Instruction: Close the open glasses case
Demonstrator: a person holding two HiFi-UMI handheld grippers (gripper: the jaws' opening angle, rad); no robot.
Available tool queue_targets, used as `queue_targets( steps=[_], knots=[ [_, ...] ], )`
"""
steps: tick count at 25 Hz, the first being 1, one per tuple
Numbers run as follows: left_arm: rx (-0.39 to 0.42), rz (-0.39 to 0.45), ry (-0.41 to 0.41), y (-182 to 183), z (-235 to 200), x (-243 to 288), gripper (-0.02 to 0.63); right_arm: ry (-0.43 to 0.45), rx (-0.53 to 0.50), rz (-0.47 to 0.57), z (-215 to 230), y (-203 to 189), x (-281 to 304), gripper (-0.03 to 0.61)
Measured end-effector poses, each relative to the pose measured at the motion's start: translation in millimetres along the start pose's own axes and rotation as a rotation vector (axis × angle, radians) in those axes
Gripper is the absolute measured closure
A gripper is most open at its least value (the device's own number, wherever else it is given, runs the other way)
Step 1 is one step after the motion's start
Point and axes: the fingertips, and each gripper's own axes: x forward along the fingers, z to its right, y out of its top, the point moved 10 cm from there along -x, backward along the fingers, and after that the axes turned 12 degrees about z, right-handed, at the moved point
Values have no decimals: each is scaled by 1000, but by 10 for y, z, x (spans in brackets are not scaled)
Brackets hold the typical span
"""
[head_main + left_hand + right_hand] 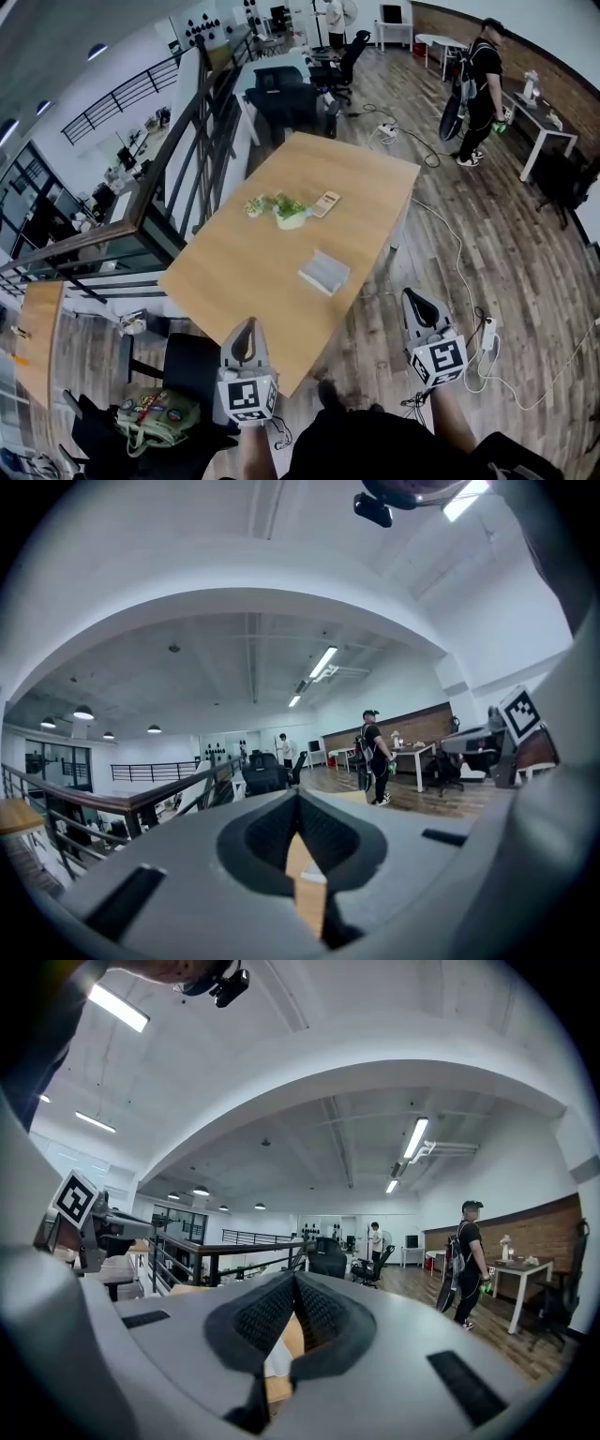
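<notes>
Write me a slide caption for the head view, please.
Left gripper and right gripper, both shut, face a wooden table bearing a glasses case and a small plant.

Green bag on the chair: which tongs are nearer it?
Left. The left tongs hover just right of the green bag; the right tongs are farther right, beyond the table corner.

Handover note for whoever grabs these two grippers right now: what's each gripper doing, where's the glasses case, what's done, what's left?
Left gripper: jaws together, empty, at the table's near corner.
Right gripper: jaws together, empty, over the floor off the table's right side.
Glasses case: lying open on the wooden table, near its right edge, ahead of both grippers and touched by neither.
Done: nothing yet.
Left: bring the grippers to the case and fold its lid shut.
</notes>
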Motion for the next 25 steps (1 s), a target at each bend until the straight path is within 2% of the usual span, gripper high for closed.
queue_targets(
  steps=[12,18,25],
  knots=[
    [-31,-13,-55,-258,-686,548,614,4,-18,-22,-324,-140,856,564],
    [-50,-17,-45,-402,-953,640,614,28,-25,-45,-515,-218,1170,564],
    [-69,-36,-25,-578,-1055,710,614,85,-50,-68,-627,-280,1469,563]
  ],
)
